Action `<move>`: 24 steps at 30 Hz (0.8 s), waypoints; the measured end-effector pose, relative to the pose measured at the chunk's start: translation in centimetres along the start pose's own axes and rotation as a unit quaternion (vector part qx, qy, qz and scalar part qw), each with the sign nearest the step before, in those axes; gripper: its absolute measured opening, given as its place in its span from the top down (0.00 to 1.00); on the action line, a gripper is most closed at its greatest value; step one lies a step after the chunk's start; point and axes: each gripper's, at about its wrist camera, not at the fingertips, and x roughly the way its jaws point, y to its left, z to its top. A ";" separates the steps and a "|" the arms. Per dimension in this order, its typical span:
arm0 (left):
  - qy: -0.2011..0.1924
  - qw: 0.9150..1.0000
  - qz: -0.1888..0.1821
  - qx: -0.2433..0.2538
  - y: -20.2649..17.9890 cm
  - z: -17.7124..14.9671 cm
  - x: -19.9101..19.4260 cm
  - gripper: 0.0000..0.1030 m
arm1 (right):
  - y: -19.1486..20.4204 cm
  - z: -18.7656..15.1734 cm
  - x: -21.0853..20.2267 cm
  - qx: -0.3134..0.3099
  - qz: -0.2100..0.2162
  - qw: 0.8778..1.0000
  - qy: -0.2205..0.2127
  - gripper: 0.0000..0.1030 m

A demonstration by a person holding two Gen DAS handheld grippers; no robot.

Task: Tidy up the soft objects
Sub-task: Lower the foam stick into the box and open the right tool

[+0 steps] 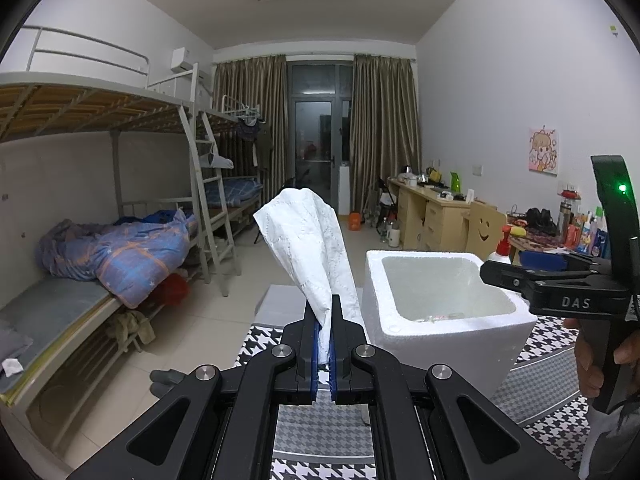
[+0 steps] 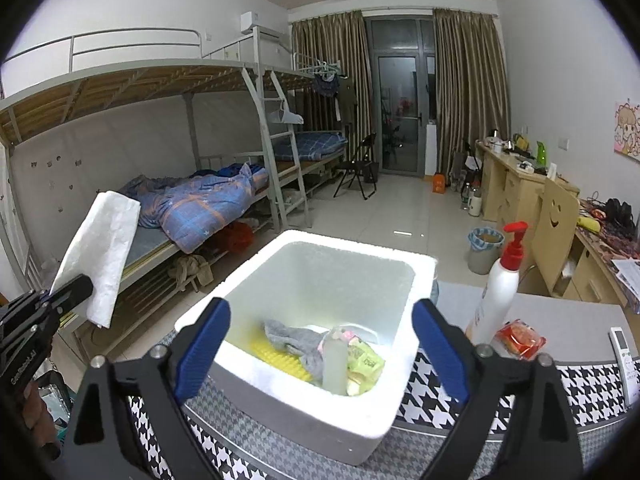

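Several soft items (image 2: 320, 350) fill foam box (image 2: 394, 396).

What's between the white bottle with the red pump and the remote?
A red snack packet lies between the pump bottle and the remote, seen in the right wrist view.

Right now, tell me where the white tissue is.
The white tissue is pinched in the shut left gripper, held up in the air left of the white foam box; the right wrist view shows it at far left, before the bunk bed.
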 end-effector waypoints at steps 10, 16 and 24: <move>0.004 1.000 0.000 0.003 -0.2 0.4 0.6 0.97 | -1.2 -0.4 -1.7 0.024 -0.004 1.000 -0.011 0.01; 0.000 1.000 -0.009 0.005 -0.4 1.0 0.8 0.97 | -1.6 -0.8 -2.5 0.024 -0.011 1.000 -0.015 0.01; 0.000 1.000 -0.022 0.009 -0.9 1.8 1.3 0.97 | -2.1 -1.1 -3.3 0.018 -0.019 0.999 -0.021 0.01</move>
